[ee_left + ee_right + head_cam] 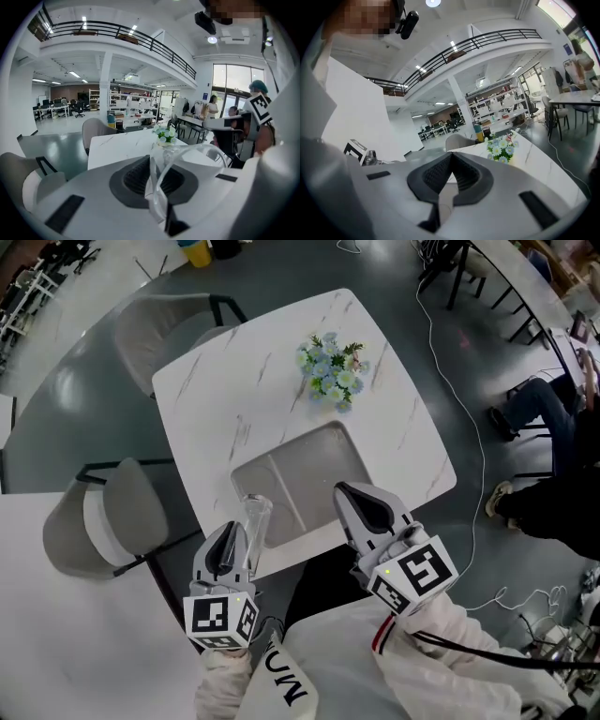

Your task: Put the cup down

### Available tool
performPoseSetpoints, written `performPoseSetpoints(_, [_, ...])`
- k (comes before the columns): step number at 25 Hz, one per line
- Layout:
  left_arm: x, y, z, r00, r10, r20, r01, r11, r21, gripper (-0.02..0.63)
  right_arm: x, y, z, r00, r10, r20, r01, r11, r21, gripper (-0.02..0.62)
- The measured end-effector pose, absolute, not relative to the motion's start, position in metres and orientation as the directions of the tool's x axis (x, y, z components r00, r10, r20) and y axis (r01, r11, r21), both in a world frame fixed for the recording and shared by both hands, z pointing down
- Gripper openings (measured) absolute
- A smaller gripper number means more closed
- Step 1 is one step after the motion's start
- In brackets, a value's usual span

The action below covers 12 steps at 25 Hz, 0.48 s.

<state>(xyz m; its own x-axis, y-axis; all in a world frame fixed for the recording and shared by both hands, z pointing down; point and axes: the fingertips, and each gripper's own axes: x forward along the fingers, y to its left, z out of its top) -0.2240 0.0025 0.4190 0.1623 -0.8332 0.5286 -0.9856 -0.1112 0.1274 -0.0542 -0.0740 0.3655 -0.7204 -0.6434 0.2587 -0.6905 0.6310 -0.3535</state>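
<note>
A clear plastic cup [255, 518] is held upright in my left gripper [230, 549], above the near edge of the white marble table [225, 390]. In the left gripper view the cup [187, 159] sits pinched between the jaws, its rim toward the table. My left gripper [157, 187] is shut on the cup wall. My right gripper [367, 507] hovers over the table's near edge, beside a grey tray [305, 474]. Its jaws meet at the tips in the right gripper view, so my right gripper [452, 176] is shut with nothing in it.
A bunch of blue and white flowers [331, 369] stands on the table beyond the tray. Grey chairs stand at the far left [155, 329] and near left [103, 517]. Cables [459, 381] run over the floor to the right, where a seated person [553, 427] is.
</note>
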Motion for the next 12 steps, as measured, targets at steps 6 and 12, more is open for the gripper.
performPoseSetpoints(6, [-0.219,0.004,0.450,0.194,-0.775,0.601,-0.981,-0.148,0.126,0.032,-0.052,-0.074,0.374,-0.715,-0.643,0.273,-0.696,0.620,-0.362,0.003])
performPoseSetpoints(12, [-0.216,0.006,0.472,0.216,-0.722,0.657,-0.976,-0.179,0.124,0.032,-0.049,-0.076,0.376,-0.709,-0.646,0.283,-0.702,0.613,-0.362,0.003])
